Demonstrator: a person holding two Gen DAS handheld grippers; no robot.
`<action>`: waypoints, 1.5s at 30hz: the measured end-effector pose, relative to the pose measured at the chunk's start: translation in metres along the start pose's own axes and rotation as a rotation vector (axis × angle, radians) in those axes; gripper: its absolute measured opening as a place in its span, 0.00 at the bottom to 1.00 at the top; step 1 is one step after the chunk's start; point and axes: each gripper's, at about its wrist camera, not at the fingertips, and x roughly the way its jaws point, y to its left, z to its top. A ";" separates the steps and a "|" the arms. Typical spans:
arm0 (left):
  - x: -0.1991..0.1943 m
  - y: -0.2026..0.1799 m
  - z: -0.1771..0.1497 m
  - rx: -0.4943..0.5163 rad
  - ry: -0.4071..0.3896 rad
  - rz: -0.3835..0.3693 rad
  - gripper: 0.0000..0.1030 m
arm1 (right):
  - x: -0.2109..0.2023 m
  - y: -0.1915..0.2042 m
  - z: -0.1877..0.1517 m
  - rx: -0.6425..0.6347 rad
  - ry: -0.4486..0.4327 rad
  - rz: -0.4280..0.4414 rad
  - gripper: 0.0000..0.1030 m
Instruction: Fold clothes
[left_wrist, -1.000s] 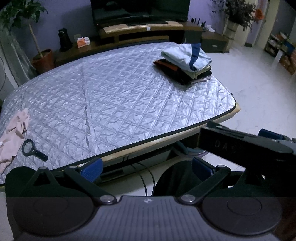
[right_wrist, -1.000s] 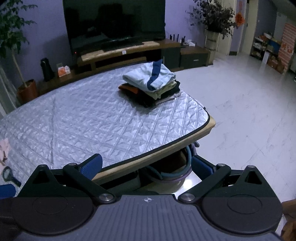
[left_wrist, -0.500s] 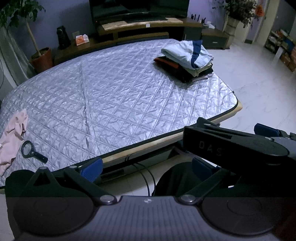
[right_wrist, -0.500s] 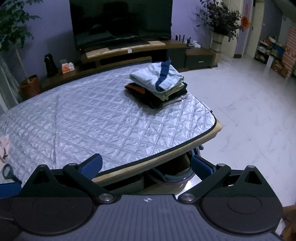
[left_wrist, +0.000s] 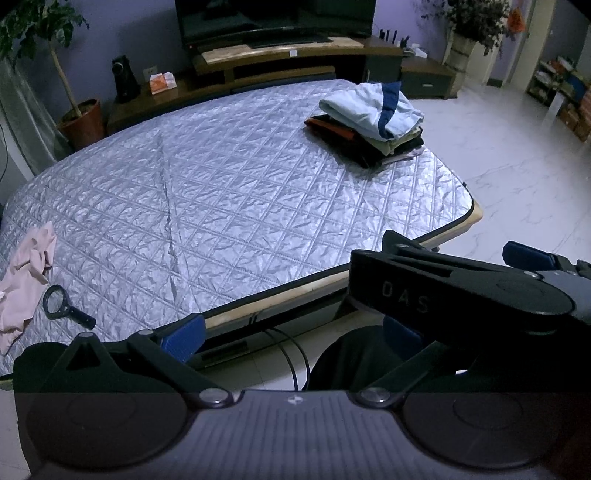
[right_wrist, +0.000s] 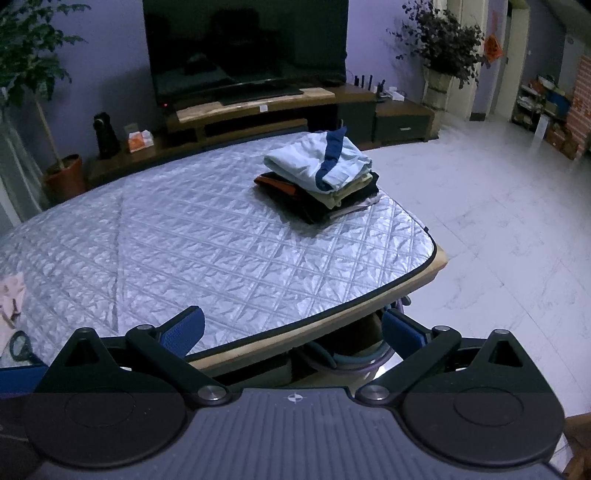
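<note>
1. Left gripper (left_wrist: 291, 336) hangs just off the near edge of the table (left_wrist: 477, 214), jaws spread wide, nothing between the blue pads and nothing touched. Its right pad is partly hidden behind the other tool.
2. Right gripper (right_wrist: 291, 330) is the same story: fingers fully apart, empty, poised over the table's near edge; the left pad sits above the quilt, the right pad hangs past the wooden rim.
3. In the left wrist view the right gripper's black body (left_wrist: 461, 291) cuts across the lower right, just beside the left one, lettering "DAS" on its side.
4. The silver quilted cover (left_wrist: 240, 206) spreads over the whole tabletop, with a crease running down its middle.
5. Folded clothes stack (right_wrist: 321, 177) sits at the far right corner of the table, well apart from both grippers: a light blue garment with a navy stripe on top, then pale yellow, black and orange layers below.
6. A crumpled pink garment (left_wrist: 26, 269) lies unfolded at the left edge of the table, far from the stack.
7. A black magnifying glass (left_wrist: 61, 306) rests just beside the pink garment, handle pointing to the right.
</note>
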 end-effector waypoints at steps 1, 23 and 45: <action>0.000 0.000 0.000 -0.001 0.000 0.001 0.99 | 0.000 0.000 0.000 0.000 0.000 0.001 1.00; 0.007 0.008 0.003 -0.031 0.004 0.008 0.99 | 0.005 0.001 0.005 0.009 -0.002 0.011 1.00; 0.010 0.005 0.003 -0.021 0.014 0.007 0.99 | 0.010 0.002 0.005 0.012 0.007 0.025 1.00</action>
